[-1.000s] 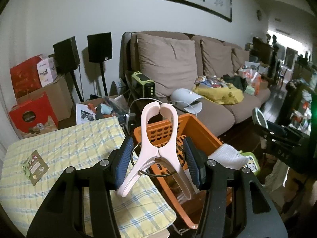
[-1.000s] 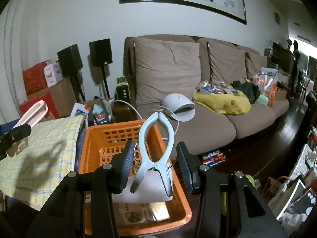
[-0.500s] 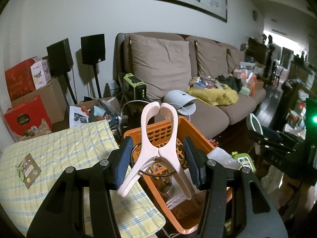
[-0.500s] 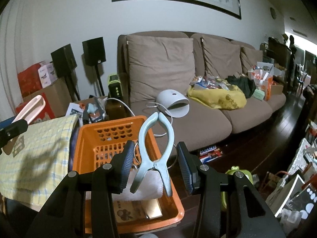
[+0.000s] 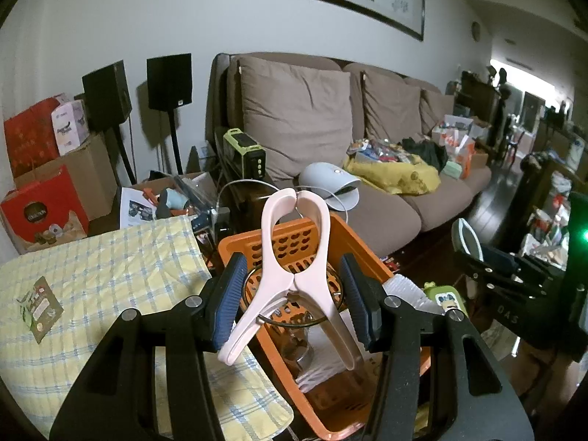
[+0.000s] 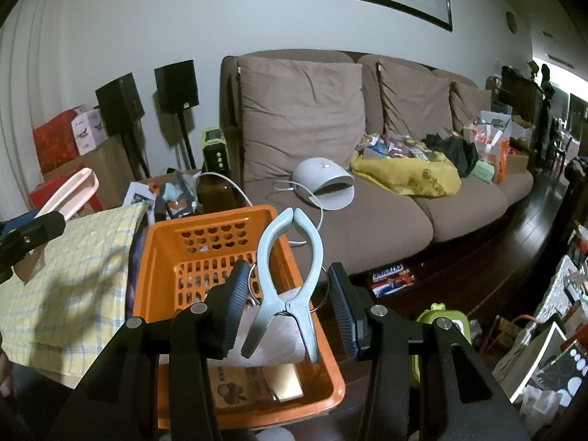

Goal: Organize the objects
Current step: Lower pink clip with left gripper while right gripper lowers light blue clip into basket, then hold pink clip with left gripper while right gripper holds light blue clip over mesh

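I am pinching a pink clip [image 5: 294, 275] in my left gripper [image 5: 292, 299], its pads pressing on the two handle legs so the clip's tips are pointing forward and away from me, ready to drop. My right gripper [image 6: 284, 305] is pinching a pale blue clip [image 6: 286, 283] the same way, by its spread legs, mouth pointing ahead. Both clips' mouths are closed, which I am taking to mean I am squeezing only enough to carry them. I am holding both over the orange basket [image 6: 161, 253], which is sitting just beyond and beneath the fingertips of each gripper, probably because that is where the clips belong. A white cloth [image 6: 272, 345] and a card or two are lying in it below the blue clip. Beside the basket, on my left, a yellow checked cloth [image 5: 110, 268] is spread. I am counting two clips, one per gripper, two grippers, one basket
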The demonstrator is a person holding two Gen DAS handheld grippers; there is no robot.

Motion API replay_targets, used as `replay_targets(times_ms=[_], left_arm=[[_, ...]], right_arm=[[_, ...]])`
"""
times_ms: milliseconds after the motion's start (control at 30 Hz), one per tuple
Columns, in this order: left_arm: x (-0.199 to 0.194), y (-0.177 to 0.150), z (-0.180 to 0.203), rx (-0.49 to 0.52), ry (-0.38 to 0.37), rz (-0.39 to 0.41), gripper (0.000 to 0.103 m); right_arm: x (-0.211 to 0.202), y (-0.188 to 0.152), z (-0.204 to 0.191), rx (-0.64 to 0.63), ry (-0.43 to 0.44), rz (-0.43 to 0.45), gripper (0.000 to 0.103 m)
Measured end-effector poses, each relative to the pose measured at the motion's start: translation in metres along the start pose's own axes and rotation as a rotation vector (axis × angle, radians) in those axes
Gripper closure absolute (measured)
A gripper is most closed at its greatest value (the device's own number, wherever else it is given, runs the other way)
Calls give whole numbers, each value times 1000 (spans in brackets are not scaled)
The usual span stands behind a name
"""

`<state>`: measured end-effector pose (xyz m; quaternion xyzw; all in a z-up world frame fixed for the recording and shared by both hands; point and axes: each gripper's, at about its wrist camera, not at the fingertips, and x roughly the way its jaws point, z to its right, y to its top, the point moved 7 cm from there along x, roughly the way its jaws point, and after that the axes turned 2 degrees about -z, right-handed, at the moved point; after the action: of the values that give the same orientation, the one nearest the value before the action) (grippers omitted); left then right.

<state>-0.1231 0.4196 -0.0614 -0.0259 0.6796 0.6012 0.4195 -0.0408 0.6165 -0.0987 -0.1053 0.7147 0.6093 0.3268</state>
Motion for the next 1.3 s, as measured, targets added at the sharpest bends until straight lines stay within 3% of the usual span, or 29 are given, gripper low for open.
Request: replay_targets(times_ms=[533,1300], left_arm=[[20,-13,10,-15,-49,-66,54],[59,-42,14,-17,-34,-150,54]], right_arm=[[14,-9,1,-1,-20,-44,58],[29,-23,-3,-22,-26,-128,58]])
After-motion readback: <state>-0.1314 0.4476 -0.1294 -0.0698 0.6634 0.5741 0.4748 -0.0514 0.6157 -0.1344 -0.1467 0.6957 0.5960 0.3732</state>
